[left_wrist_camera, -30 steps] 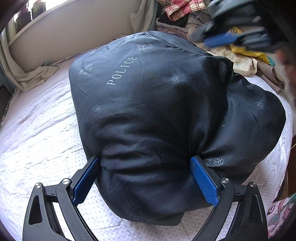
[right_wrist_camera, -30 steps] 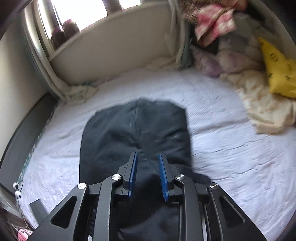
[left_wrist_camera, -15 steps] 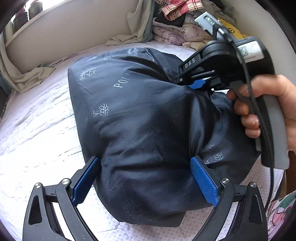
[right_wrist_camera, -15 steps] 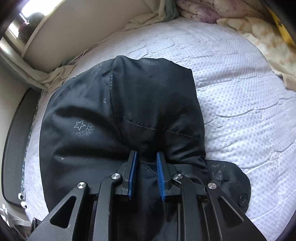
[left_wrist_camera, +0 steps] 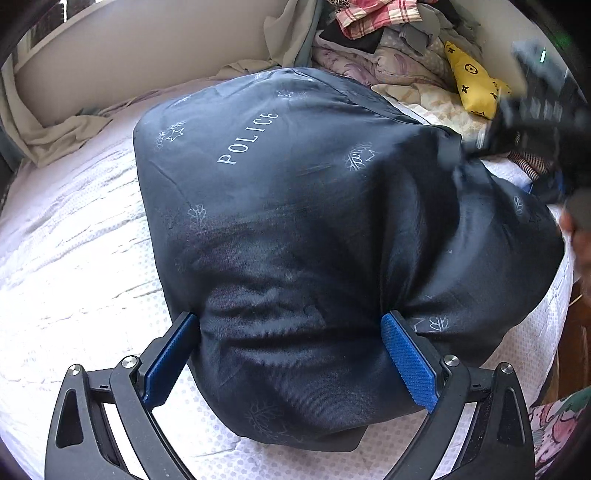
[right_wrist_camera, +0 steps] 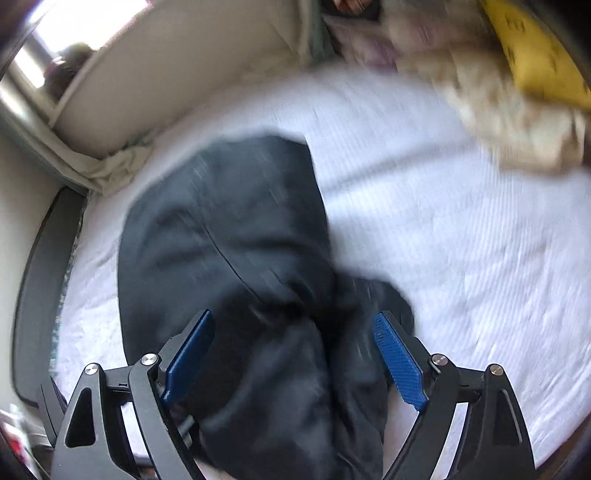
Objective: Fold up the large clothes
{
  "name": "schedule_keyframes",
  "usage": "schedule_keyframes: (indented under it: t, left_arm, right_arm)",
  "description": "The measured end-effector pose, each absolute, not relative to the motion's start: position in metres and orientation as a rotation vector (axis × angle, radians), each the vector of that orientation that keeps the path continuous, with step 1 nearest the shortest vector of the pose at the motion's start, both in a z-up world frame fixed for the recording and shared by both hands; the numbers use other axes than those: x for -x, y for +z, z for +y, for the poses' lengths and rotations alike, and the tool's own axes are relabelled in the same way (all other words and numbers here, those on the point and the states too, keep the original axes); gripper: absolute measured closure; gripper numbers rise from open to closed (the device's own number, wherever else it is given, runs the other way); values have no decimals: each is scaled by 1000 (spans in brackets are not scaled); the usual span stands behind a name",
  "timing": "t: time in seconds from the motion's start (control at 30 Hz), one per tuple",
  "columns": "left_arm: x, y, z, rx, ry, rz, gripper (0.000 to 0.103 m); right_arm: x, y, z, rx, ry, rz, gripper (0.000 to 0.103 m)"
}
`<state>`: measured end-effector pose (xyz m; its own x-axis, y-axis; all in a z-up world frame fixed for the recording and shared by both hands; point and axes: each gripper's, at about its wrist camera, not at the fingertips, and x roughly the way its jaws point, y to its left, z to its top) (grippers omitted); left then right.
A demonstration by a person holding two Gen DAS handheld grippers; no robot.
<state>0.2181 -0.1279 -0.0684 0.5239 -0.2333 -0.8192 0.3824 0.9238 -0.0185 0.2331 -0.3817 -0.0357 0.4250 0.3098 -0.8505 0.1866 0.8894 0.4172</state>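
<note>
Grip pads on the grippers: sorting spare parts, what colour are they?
Blue ribbed pads, clearest in the left wrist view.

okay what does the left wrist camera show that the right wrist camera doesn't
Only the left wrist view shows the POLICE lettering, the plaid cloth, and the left gripper squeezing the dark jacket. Only the right wrist view shows the right gripper, its jaws opening with jacket cloth between them, and the dark bed edge. Both show the jacket, the white bedsheet and the yellow cloth.
</note>
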Motion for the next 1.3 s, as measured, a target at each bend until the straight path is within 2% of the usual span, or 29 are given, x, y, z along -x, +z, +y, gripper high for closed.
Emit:
schedule_keyframes:
  t: [0.13, 0.37, 0.53, 0.77, 0.97, 1.03, 1.07, 1.13, 1.23, 1.3]
  left_arm:
    - [-222, -59, -116, -103, -409, 980, 2]
    - [-241, -29, -55, 104, -393, 937, 2]
    - [-270, -51, -24, 340, -500, 1055, 2]
    - [-289, -91, -35, 492, -644, 1182, 1]
    - [-287, -94, -56, 464, -656, 1150, 0]
    - [-284, -91, -62, 424, -647, 1124, 8]
    - [-283, -89, -62, 416, -642, 1111, 12]
    - [-281, -82, -58, 414, -646, 1084, 28]
    - [-279, -67, -56, 403, -652, 1033, 38]
    - [-277, -59, -54, 397, -655, 1000, 41]
  right_arm:
    - [-238, -81, -383, -592, 139, 1220, 16]
    - [-243, -101, -389, -670, 187, 1210, 20]
    - [-242, -108, -394, -696, 211, 1206, 20]
    - [-235, -119, -412, -739, 253, 1196, 20]
    - [-234, -130, -418, -780, 307, 1179, 20]
    - [-234, -133, -420, -788, 334, 1178, 22]
    - [-235, -134, -420, -800, 349, 1178, 27]
    - [-235, -138, -424, -847, 376, 1176, 34]
    - [-234, -140, -426, -895, 402, 1147, 43]
    - [-232, -137, -428, -894, 412, 1130, 45]
